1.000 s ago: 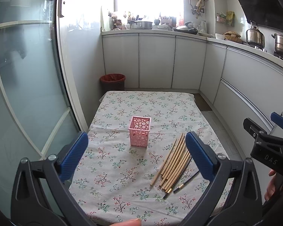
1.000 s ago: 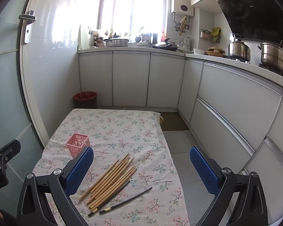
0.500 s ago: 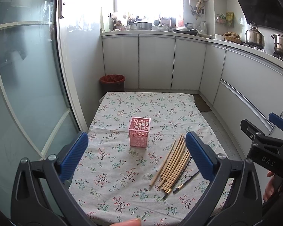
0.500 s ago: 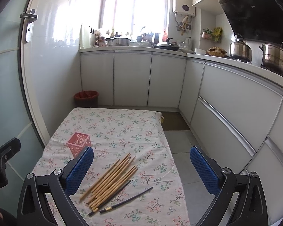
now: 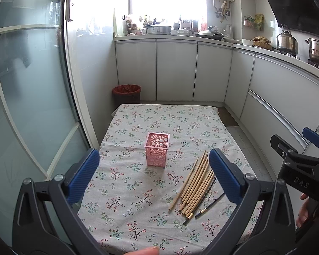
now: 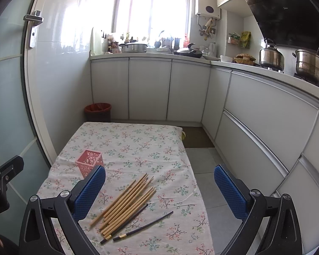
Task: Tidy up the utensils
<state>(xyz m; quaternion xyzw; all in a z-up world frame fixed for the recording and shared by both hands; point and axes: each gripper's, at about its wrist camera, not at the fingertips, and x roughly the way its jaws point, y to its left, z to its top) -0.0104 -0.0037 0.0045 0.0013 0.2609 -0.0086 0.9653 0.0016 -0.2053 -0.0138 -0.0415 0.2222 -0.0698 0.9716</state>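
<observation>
Nearest the cameras, both grippers hover above the near end of the cloth-covered surface (image 5: 159, 223), each with its blue-padded fingers spread wide and nothing between them. From the left gripper (image 5: 154, 171), the right gripper (image 5: 299, 161) shows at the right edge, held by a hand (image 5: 303, 210); a fingertip (image 5: 146, 250) peeks in at the bottom.

Just beyond the fingers lie the chopsticks (image 6: 127, 204), a loose bundle of pale wooden sticks flat on the cloth. Their long axis runs diagonally: near ends toward the basket's side of the surface, far tips pointing away and toward the cupboards (image 6: 265, 114). Touching the bundle on the side away from the basket lies a dark chopstick (image 6: 125, 223) along the same slant; a second dark chopstick (image 6: 143, 226) lies a little apart, angled flatter, both with gold bands at their near ends.

Farther on, well apart from the bundle, the pink basket (image 5: 157, 152) stands upright, mouth open upward. Past the surface's far end a red-lined bin (image 5: 126, 93) sits on the floor against the cupboards.
</observation>
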